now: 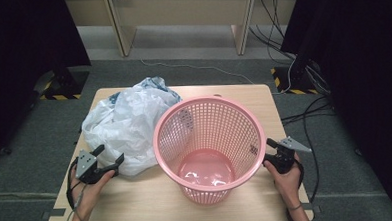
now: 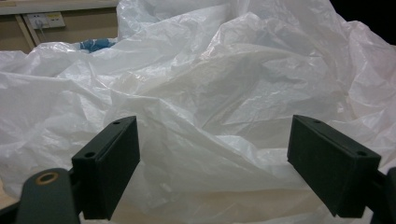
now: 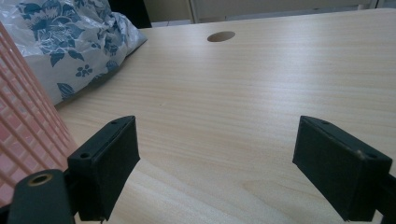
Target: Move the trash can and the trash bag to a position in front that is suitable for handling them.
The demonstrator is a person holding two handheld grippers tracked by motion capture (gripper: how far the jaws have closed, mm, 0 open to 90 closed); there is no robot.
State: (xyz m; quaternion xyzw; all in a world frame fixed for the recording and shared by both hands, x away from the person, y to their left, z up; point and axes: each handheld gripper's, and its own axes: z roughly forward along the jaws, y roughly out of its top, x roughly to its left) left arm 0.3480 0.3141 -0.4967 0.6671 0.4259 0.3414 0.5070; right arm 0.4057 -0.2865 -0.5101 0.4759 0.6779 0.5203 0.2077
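From the high view, my left hand-held gripper [image 1: 107, 158] sits jaws apart right at the near edge of the crumpled white plastic bag [image 1: 127, 124], with the pink basket [image 1: 209, 147] off to its right on the desk [image 1: 153, 205]; my right hand-held gripper [image 1: 271, 151], just beside the basket's far side, holds nothing. In the left gripper view, the bag [image 2: 224, 93] billows between and beyond my parted jaws: feather-light, limp, slippery film, so I judge a bunched fold is the best hold. In the right gripper view, jaws are apart over bare desk [image 3: 261, 93], basket wall [image 3: 23, 130] at the left, and a blue floral print on the bag [image 3: 70, 42].

High view overhead, facing forward-down; gripper views low, close; all share white bag [image 1: 122, 124].
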